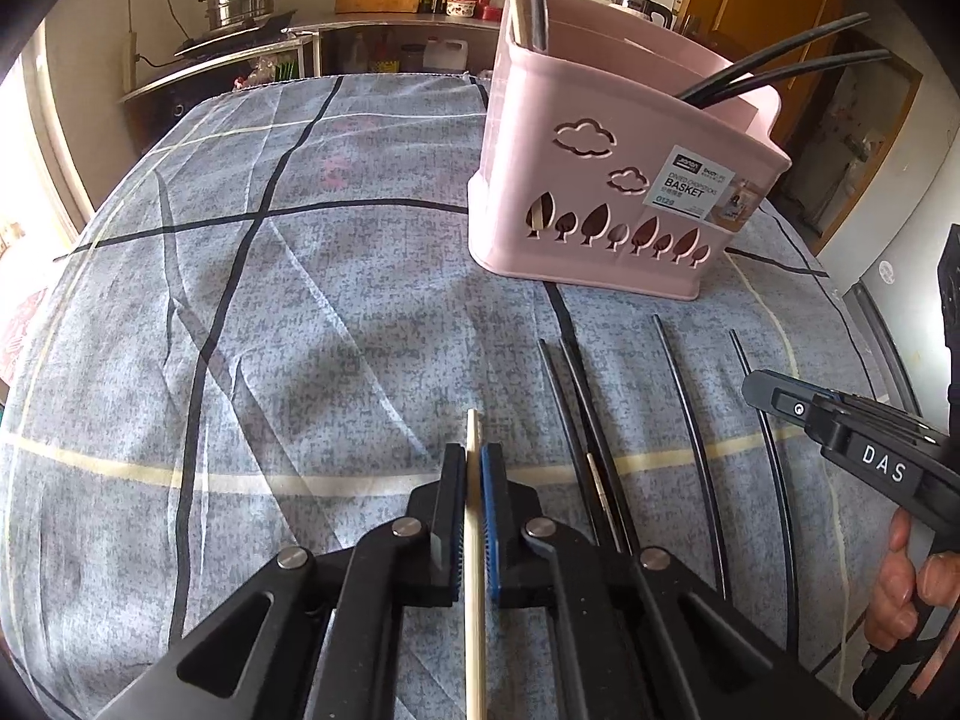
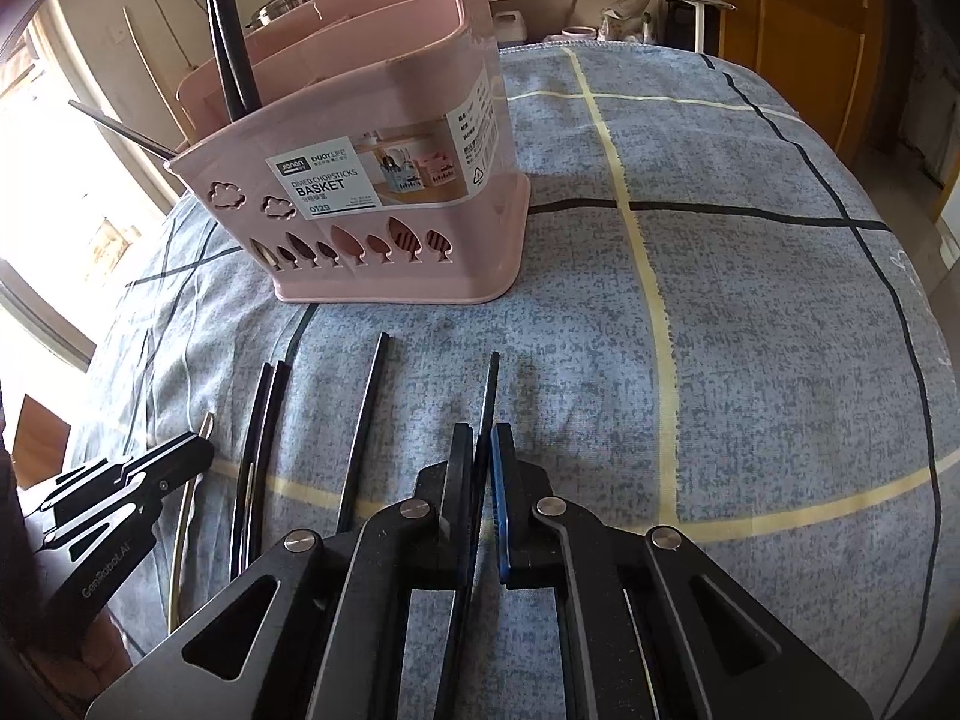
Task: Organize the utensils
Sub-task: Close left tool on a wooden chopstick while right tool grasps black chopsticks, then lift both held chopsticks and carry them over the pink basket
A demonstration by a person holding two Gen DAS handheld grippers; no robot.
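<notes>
Left tongs (image 1: 474,468) clamped on one pale wooden chopstick (image 1: 475,570), gripped near its far end; it lies along the fingers, just over the desk (image 1: 240,360). Right tongs (image 2: 485,450) clamped on one black chopstick (image 2: 492,384), same hold. Both sticks look light, stiff and thin, the black ones probably slick, so pinch square or they'll pivot. Four black chopsticks (image 1: 684,396) on the cloth beside, counting the held one, plus a thin pale stick, unclear what. Beyond, pink basket (image 1: 600,138): two black sticks in one compartment, a steel-looking pair in another.
</notes>
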